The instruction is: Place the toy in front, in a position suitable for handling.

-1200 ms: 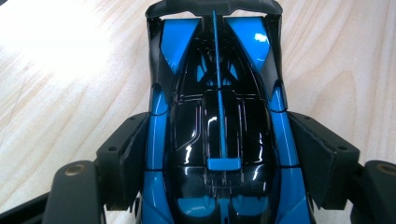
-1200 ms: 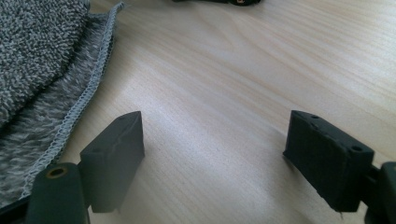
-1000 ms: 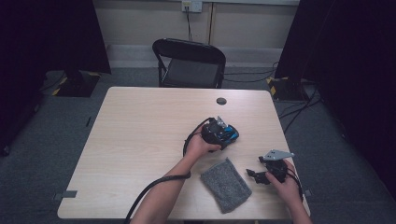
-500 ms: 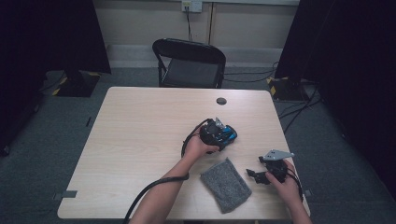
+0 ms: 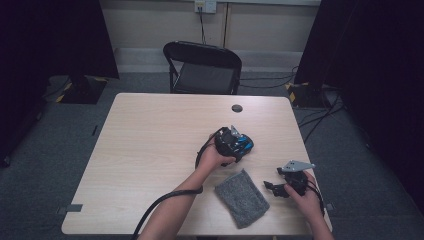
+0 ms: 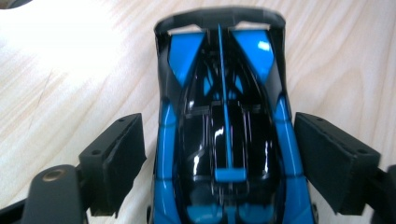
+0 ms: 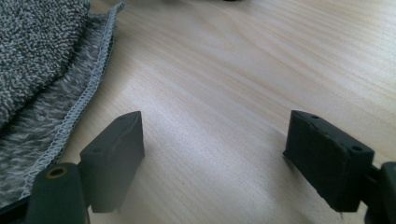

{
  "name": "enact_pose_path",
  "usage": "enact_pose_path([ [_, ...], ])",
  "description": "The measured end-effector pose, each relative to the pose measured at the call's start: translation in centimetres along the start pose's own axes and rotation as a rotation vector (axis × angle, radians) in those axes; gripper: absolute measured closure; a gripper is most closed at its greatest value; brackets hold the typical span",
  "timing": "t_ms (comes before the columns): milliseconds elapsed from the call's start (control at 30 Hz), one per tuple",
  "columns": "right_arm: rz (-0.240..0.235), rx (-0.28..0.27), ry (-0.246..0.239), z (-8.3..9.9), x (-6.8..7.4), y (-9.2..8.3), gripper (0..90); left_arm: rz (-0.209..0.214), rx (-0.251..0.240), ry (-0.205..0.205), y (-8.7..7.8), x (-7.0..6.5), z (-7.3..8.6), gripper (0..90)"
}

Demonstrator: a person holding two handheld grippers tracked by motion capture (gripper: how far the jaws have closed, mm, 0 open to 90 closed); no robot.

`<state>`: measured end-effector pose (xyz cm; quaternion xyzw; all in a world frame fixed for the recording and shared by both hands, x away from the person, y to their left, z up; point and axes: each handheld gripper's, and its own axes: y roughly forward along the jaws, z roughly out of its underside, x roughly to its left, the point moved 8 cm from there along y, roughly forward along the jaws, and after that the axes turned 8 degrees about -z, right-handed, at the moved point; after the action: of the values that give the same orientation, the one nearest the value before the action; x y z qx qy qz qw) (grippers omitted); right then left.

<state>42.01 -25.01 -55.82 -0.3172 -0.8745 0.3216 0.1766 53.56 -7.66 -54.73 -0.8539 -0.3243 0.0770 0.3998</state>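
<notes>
A blue and black toy car stands on the wooden table, right of centre. My left gripper straddles the car from behind. Its jaws have just been opening, and the pads now stand slightly off the car's sides, so it is open. A folded grey cloth lies near the front edge. To its right, my right gripper rests low over bare wood, open with nothing between its fingers. The cloth's stitched edge is at its left.
A black folding chair stands behind the table's far edge. A small black round cap sits in the tabletop near the back. The left gripper's cable trails off the front edge. Dark curtains flank the room.
</notes>
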Motion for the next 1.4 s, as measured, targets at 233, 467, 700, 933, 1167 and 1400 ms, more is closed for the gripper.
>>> enact_pose_path([
  [233, 0.000, 0.000, -0.001, 0.0, 0.0, 0.0, 18.9, 0.002, 0.015, -0.022, 1.0, -0.5, 0.2, 16.1],
  [467, 0.000, 0.000, -0.001, 0.0, 0.0, 0.0, 18.9, 0.010, -0.004, -0.047, 1.1, -0.5, -0.1, 25.8],
  [700, 0.000, 0.000, -0.001, 0.0, 0.0, 0.0, 18.9, -0.001, 0.007, -0.033, 0.3, -0.4, -0.5, 26.9],
  [933, 0.000, 0.000, 0.000, 0.0, 0.0, 0.0, 18.9, -0.002, 0.019, -0.020, -0.6, 0.0, -0.8, 27.1],
  [1167, 0.000, 0.000, 0.000, 0.0, 0.0, 0.0, 18.9, -0.008, 0.018, -0.015, -1.5, 0.5, -1.2, 27.2],
  [1400, 0.000, -0.001, -0.002, 0.0, 0.0, 0.0, 18.9, -0.014, -0.003, -0.003, -2.6, 0.8, -2.0, 27.5],
])
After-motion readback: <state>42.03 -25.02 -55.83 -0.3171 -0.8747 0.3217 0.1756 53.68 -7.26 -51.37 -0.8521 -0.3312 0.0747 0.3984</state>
